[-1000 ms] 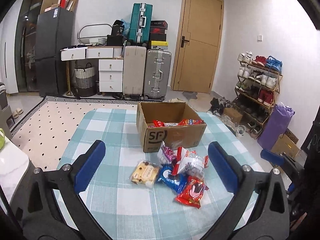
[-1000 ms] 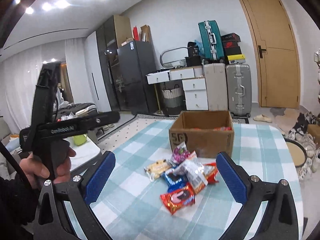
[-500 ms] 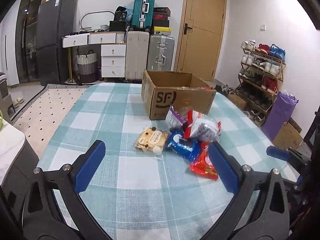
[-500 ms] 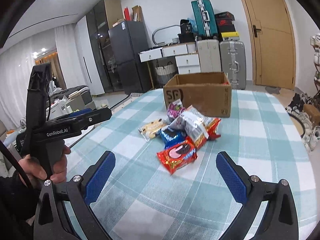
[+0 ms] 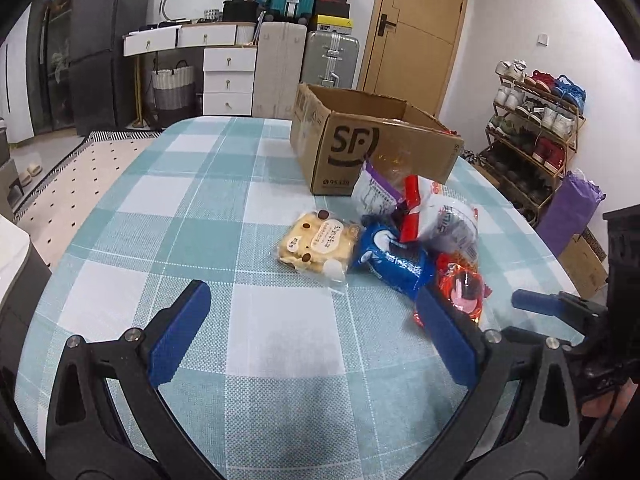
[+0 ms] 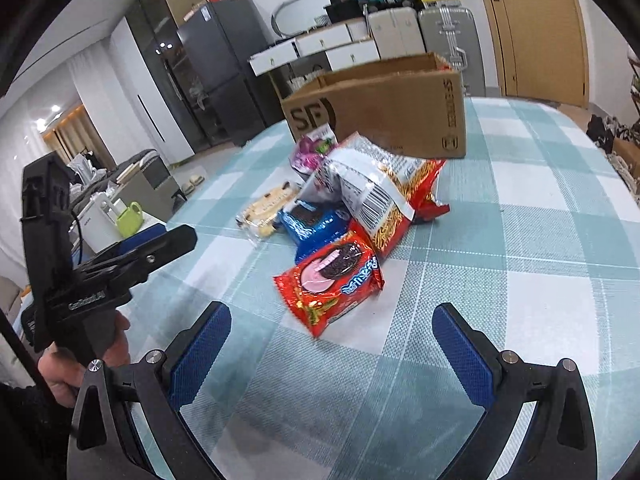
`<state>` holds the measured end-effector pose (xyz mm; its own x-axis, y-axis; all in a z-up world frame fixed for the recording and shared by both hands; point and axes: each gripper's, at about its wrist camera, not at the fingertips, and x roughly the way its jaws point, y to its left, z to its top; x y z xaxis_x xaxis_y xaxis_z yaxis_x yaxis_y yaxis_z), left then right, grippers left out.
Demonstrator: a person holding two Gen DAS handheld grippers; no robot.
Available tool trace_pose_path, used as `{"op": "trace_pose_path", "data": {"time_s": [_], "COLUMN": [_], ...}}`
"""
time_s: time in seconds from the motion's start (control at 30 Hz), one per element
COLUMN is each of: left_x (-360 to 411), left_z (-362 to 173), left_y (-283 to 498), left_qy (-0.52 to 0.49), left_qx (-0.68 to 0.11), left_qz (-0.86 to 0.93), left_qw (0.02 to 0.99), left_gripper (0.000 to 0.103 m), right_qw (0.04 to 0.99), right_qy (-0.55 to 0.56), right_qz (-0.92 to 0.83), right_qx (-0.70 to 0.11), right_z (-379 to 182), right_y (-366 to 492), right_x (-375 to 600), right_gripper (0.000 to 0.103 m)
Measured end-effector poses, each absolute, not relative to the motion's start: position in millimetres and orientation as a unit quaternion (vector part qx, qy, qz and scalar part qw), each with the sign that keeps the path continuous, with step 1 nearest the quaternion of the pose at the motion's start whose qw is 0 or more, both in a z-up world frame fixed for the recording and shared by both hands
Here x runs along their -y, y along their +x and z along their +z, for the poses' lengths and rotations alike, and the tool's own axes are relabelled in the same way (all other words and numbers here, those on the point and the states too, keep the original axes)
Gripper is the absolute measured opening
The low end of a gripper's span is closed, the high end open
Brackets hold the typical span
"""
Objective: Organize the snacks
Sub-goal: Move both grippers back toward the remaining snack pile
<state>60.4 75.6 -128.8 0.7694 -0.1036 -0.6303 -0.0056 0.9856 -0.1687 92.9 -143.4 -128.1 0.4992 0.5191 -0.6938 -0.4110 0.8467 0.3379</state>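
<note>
A pile of snack packs lies on the checked tablecloth (image 5: 192, 208) in front of an open cardboard box (image 5: 376, 148) marked SF. In the left wrist view I see a yellow cookie pack (image 5: 318, 242), a blue cookie pack (image 5: 394, 258), a red pack (image 5: 460, 284) and a white-and-red bag (image 5: 448, 220). My left gripper (image 5: 312, 296) is open, low over the cloth just short of the yellow pack. My right gripper (image 6: 332, 314) is open, its fingers either side of the near end of the red cookie pack (image 6: 332, 280). The box (image 6: 384, 108) stands behind the pile.
A purple pack (image 6: 314, 148) leans by the box. A hand (image 6: 80, 364) holds the left gripper's handle (image 6: 100, 280) at the left. Suitcases (image 5: 328, 60), a drawer unit (image 5: 228, 76) and a shoe rack (image 5: 536, 120) stand around the room beyond the table.
Both grippers have come down and forward toward the snack pile, which now looks much larger. Both have stayed open, and no snack has moved.
</note>
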Motion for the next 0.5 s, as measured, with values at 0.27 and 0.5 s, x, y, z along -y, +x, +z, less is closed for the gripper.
{"op": "trace_pose_path", "data": {"time_s": [0.27,0.5], "left_x": [-79,-85], "left_z": [-141,-144], "left_y": [72,72], "left_qy": [-0.111,-0.132], "left_qx": [-0.350,-0.361], "left_qz": [-0.044,-0.047], "left_qw": [0.929,0.922], "left_gripper": [0.102,0.102], "right_qw": [0.852,0.854], "right_qy": [0.051,0.001], "right_qz": [0.267,0.260], "right_qx": [-0.447,-0.451], "right_z": [-140,-144], "right_y": [128,139], "right_x": [124,103], "right_gripper": [0.102,0.092]}}
